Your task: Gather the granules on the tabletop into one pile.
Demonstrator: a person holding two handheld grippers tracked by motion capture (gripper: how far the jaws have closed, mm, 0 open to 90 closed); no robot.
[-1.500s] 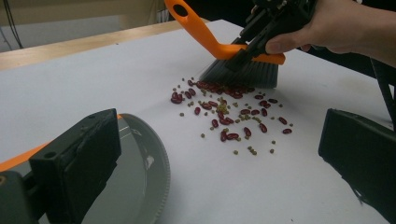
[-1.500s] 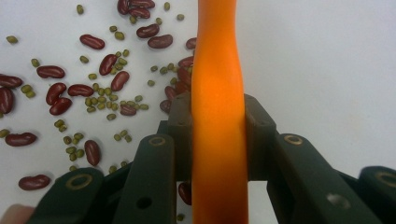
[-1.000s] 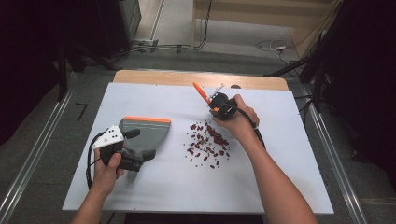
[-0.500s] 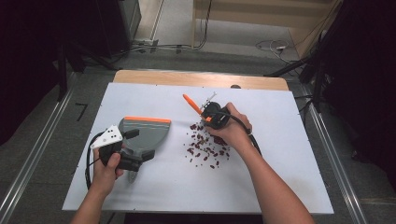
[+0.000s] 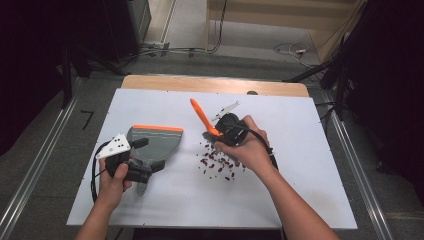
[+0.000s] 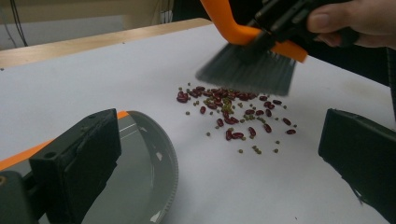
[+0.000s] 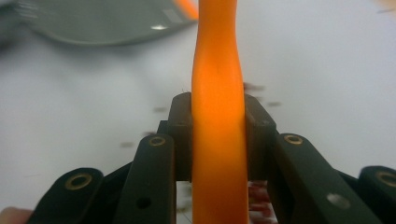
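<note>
A pile of red and green beans lies mid-table. My right gripper is shut on the handle of an orange brush, which hangs just above the far side of the pile; its grey bristles hover over the beans. In the right gripper view the orange handle is clamped between both pads. A grey dustpan with an orange lip lies left of the beans. My left gripper rests at its near end, jaws wide apart; the pan lies by one jaw and the other stands clear of it.
The white board has bare room on its right and near sides. A wooden table edge runs along the back. Metal rails flank the table, and cables lie on the floor behind.
My right hand has carried the brush left and toward me, from beyond the pile to just over the beans. The left hand and the dustpan have kept still.
</note>
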